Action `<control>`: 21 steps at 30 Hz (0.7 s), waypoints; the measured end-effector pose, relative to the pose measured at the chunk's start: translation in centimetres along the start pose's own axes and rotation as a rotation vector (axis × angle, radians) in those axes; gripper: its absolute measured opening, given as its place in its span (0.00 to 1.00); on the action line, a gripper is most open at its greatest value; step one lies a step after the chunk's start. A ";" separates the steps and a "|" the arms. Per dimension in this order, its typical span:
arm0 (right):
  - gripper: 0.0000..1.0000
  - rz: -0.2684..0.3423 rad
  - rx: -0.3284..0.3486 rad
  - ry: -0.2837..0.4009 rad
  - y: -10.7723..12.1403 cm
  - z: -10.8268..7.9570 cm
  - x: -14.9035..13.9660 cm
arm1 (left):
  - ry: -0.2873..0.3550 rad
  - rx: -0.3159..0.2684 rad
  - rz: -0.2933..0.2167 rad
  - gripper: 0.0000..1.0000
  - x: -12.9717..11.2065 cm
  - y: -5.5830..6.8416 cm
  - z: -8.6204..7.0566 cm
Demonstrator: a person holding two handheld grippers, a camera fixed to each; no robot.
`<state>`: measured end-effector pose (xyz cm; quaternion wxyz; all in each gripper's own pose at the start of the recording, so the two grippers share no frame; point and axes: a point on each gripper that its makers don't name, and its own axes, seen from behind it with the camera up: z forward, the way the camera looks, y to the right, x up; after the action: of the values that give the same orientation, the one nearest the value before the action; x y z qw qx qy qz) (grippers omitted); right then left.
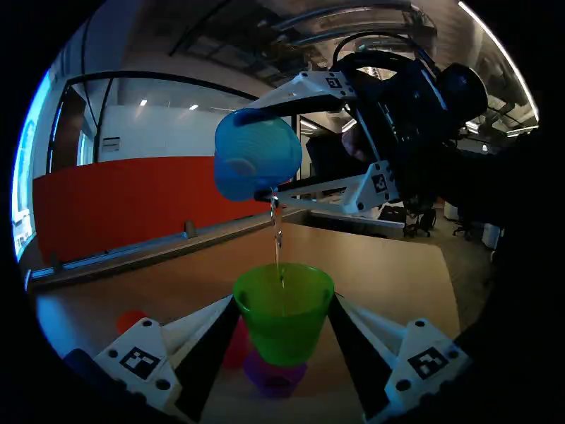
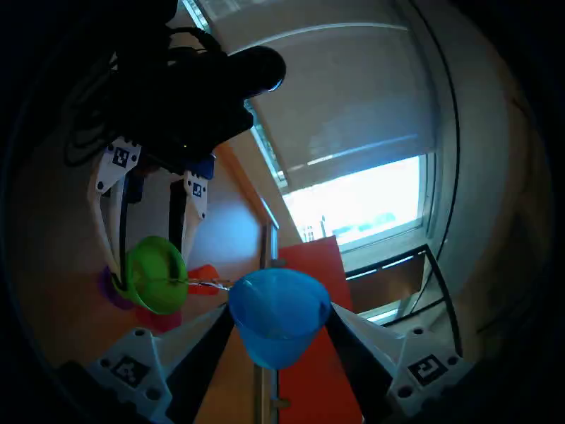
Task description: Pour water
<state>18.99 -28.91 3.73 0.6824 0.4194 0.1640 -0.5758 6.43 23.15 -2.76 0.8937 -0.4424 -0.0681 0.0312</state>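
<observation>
Water (image 1: 277, 240) runs in a thin stream from the tilted blue plastic cup (image 1: 256, 154), pinched in the right tongs (image 2: 280, 309), down inside the rim of the see-through green plastic cup (image 1: 284, 314), clamped in the left tongs (image 1: 282, 302). Rims are apart, blue above green. Bare wooden surface (image 1: 381, 268) spreads off to the right; small purple cup (image 1: 274, 374) sits just underneath.

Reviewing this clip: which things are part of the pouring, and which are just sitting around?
In the job: blue cup in the right claw, water stream, green cup in the left claw.
Lying about: purple cup, pink cup, orange-red cup, on the table.
</observation>
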 end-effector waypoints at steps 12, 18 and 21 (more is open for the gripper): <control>0.91 -0.022 -0.004 0.001 0.2 0.0 0.2 | -0.004 -0.005 0.002 0.85 -0.1 0.2 0.1; 0.91 -0.025 -0.004 0.000 0.3 0.0 0.1 | -0.005 -0.005 0.005 0.85 0.0 0.2 0.2; 0.91 -0.028 -0.003 -0.002 0.2 0.0 0.0 | -0.005 -0.005 0.003 0.85 0.0 0.2 0.2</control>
<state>19.21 -28.94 3.82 0.6751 0.4154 0.1699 -0.5855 6.35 23.42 -2.80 0.8924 -0.4446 -0.0700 0.0333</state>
